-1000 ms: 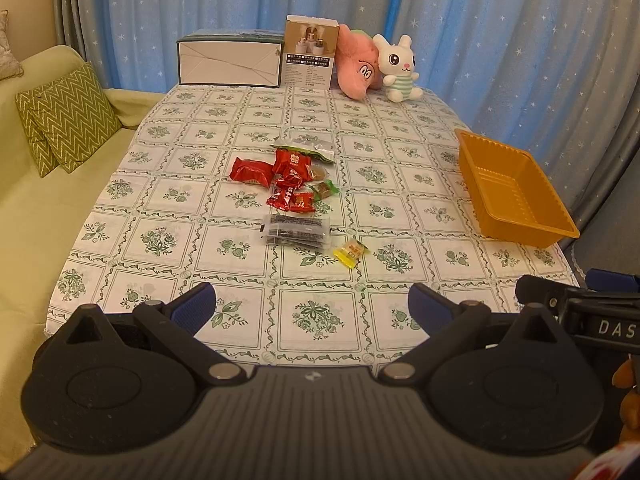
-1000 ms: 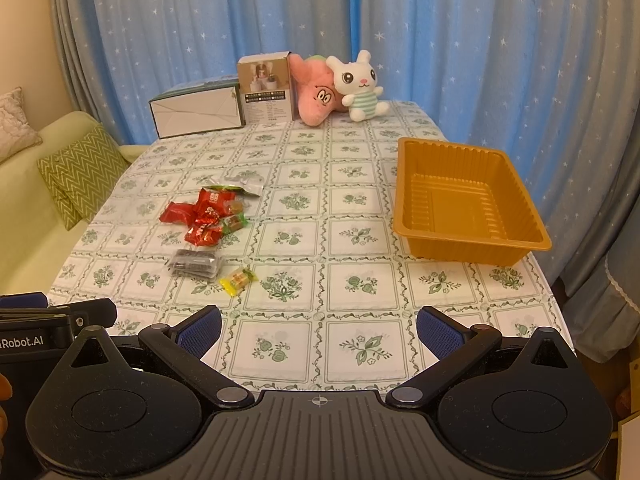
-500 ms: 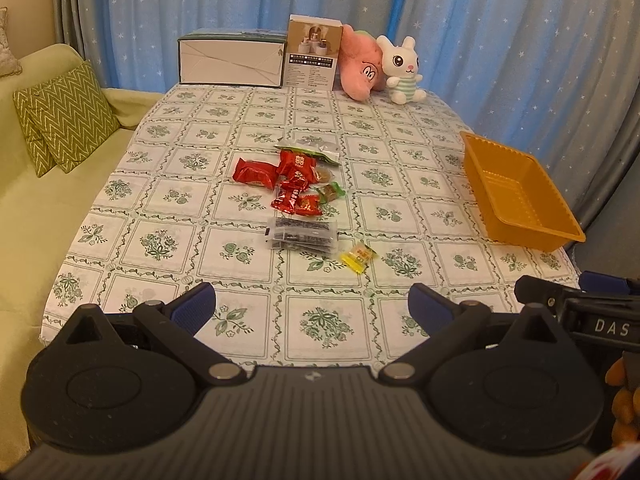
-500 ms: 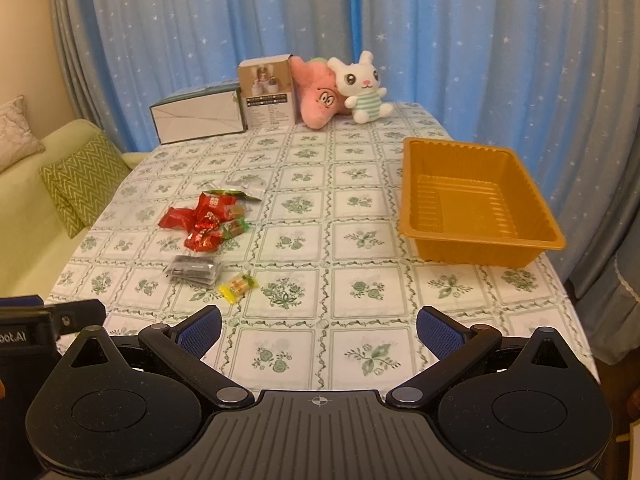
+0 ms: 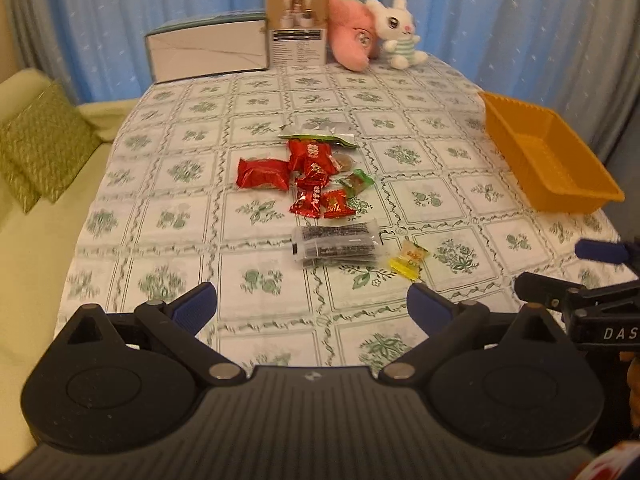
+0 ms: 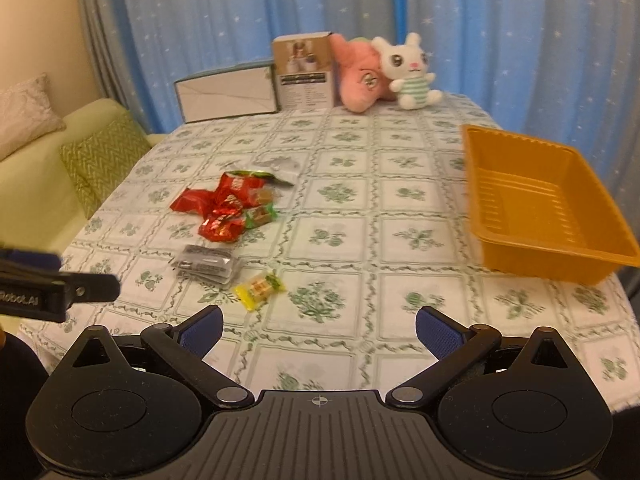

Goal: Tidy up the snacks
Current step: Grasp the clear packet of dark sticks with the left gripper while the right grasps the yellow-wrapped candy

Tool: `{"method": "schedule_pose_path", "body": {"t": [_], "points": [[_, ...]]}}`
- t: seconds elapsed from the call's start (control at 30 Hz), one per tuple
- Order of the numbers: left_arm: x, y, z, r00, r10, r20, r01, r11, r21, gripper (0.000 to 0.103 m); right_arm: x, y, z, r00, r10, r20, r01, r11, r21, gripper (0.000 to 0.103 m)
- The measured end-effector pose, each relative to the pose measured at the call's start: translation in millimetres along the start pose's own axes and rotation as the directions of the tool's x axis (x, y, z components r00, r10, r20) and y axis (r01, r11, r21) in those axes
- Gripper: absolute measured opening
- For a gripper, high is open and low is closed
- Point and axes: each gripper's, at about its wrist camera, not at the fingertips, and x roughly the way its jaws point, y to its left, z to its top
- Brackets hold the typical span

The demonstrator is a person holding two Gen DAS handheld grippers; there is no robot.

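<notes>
Snacks (image 5: 320, 188) lie mid-table, apparently well left of the tray (image 5: 548, 160).

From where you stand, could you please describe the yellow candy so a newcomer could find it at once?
On the green-patterned tablecloth, left of the orange tray, lies a pile of snacks. Nearest the grippers, beside the clear packet, lies the yellow candy, the only yellow wrapper.

Left gripper (image 5: 312, 304): jaws spread wide, nothing between blue pads (image 5: 196, 307). Right gripper (image 6: 318, 328): same, wide apart, empty. Both held level, side by side.
</notes>
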Motion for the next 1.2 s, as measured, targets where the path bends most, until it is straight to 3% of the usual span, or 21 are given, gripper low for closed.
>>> {"method": "schedule_pose_path", "body": {"t": [0.1, 0.37, 0.63, 0.77, 0.9, 1.0, 1.03, 1.2], "points": [[15, 6, 8, 1.000, -0.021, -0.006, 0.021, 0.999, 0.050, 0.098, 20, 9, 1, 0.999, 0.029, -0.021, -0.029, 0.999, -0.028, 0.087], [57, 20, 21, 0.996, -0.076, -0.042, 0.082, 0.982, 0.171, 0.090, 77, 33, 2, 0.996, 0.075, -0.045, -0.081, 0.982, -0.169, 0.071], [84, 28, 26, 0.992, -0.113, -0.053, 0.122, 0.965, 0.234, 0.085, 121, 42, 1, 0.992, 0.110, -0.066, -0.126, 0.927, -0.352, 0.055], [90, 26, 27, 0.988, -0.142, -0.052, 0.151, 0.945, 0.289, 0.084, 129, 36, 6, 0.987, 0.144, -0.072, -0.160, 0.925, -0.345, 0.053], [95, 16, 28, 0.984, -0.171, -0.052, 0.178, 0.914, 0.364, 0.084, 130, 31, 8, 0.980, 0.178, -0.093, -0.198, 0.927, -0.317, 0.044], [100, 8, 30, 0.979, -0.194, -0.059, 0.201, 0.892, 0.405, 0.084, 127, 30, 9, 0.980, 0.175, -0.095, -0.196, 0.932, -0.305, 0.035], [102, 6, 30, 0.978, -0.201, -0.062, 0.209, 0.885, 0.416, 0.084, 126, 29, 9, 0.981, 0.169, -0.093, -0.190, 0.935, -0.301, 0.025], [110, -4, 31, 0.975, -0.206, -0.081, 0.220, 0.855, 0.469, 0.082, 118, 15, 9, 0.985, 0.150, -0.089, -0.167, 0.957, -0.236, 0.025]]}}
